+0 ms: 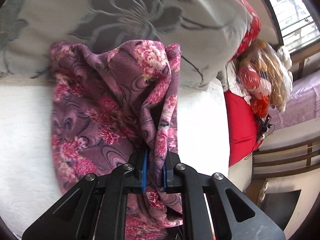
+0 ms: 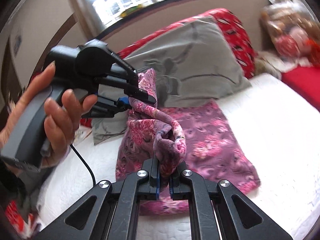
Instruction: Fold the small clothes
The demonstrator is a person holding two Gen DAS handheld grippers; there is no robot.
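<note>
Two grippers, both clamped on the same purple floral garment (image 2: pixel 208 136), no daylight left between pads and cloth. Left gripper (image 1: pixel 155 172) tipped steeply down toward the white bedspread (image 1: pixel 26 140), blue pads (image 1: pixel 144 172) pinching a bunched fold that rises straight ahead of the fingertips and spills back under them. Same left gripper (image 2: pixel 140 98) seen from the right wrist view, gripped by a bare hand (image 2: pixel 54 116) wrapped round the grey handle, black cable (image 2: pixel 84 160) trailing down, fingertips biting a raised corner of the garment. Right gripper (image 2: pixel 164 180) angled down more gently, fingers squeezed tight on a rolled edge just ahead of the tips. Rest of the garment spread flat on the bedspread beyond and to the right of the right fingers. Grey pillow (image 2: pixel 186 60) farther ahead, red patterned cloth (image 2: pixel 238 38) behind it.
</note>
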